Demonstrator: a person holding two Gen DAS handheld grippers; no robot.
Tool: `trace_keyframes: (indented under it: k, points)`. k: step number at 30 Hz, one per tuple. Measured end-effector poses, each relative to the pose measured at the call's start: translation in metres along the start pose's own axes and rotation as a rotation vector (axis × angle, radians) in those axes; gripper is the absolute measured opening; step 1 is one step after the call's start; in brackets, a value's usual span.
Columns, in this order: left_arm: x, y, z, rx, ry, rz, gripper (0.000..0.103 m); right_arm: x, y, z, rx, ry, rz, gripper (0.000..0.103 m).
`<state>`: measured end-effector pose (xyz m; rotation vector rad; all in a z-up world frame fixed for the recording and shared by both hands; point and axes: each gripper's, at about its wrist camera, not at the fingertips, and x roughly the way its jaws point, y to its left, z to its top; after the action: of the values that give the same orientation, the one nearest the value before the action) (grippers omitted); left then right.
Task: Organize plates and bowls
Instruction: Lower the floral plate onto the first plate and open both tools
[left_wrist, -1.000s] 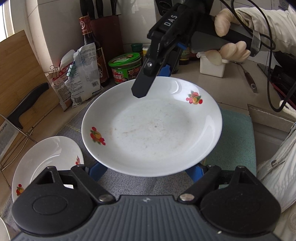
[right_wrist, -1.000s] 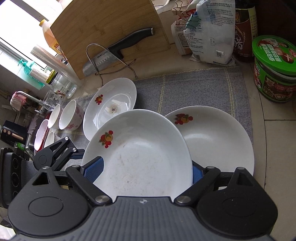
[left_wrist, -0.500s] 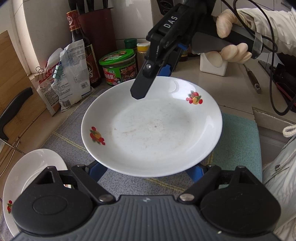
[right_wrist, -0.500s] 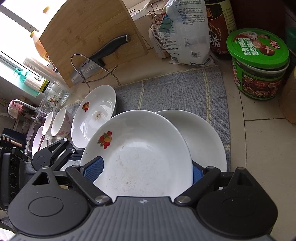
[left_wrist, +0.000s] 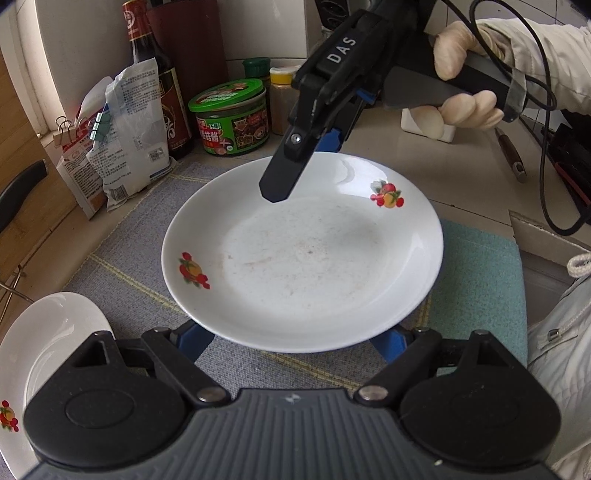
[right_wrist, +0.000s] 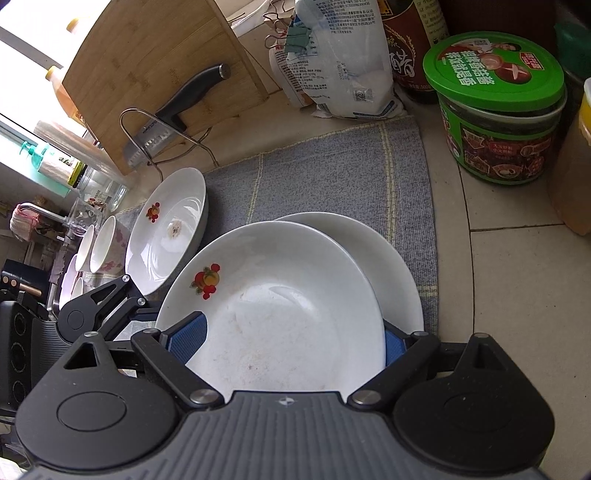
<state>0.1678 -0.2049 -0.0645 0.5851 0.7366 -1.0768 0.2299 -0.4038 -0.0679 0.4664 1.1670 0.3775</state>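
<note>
Held a white fruit-print plate (left_wrist: 303, 254) between both claws, above the grey placemat (left_wrist: 147, 258) on the desk (left_wrist: 461, 184). Left claw (left_wrist: 295, 341) reached in from the near side, its blue-padded fingers (left_wrist: 195, 338) spread wide at the plate's near rim; whether gripping or merely cradling from beneath, cannot tell. Right claw (left_wrist: 306, 155) came down at a slant from the far side, one black finger over the far rim and a blue pad behind it, clamped on that edge; gloved right hand (left_wrist: 461, 96) wrapped round the handle, cable trailing off.

From the right wrist view, blue pads (right_wrist: 186, 339) sat at either side of the plate (right_wrist: 284, 317), raised and partly covering a second white plate (right_wrist: 391, 266) lying on the mat (right_wrist: 332, 177). Further left, a third fruit-print plate (right_wrist: 166, 229), then small bowls (right_wrist: 103, 247) beyond. Near the wall: green-lidded jar (right_wrist: 498, 110), clipped white bags (right_wrist: 340, 55), bamboo cutting board (right_wrist: 159, 66) with a knife (right_wrist: 173, 110) in a wire stand.
</note>
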Motion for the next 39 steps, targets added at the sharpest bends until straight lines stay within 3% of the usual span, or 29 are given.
trace_keyframes:
  k: [22, 39]
  points:
    - [0.003, 0.005, 0.002, -0.006, 0.02, -0.022, 0.089, 0.007, -0.003, -0.002, 0.021, 0.007, -0.005, 0.098]
    - [0.0, 0.001, 0.002, -0.011, 0.013, 0.014, 0.09, -0.005, -0.006, -0.01, 0.038, 0.002, -0.026, 0.1]
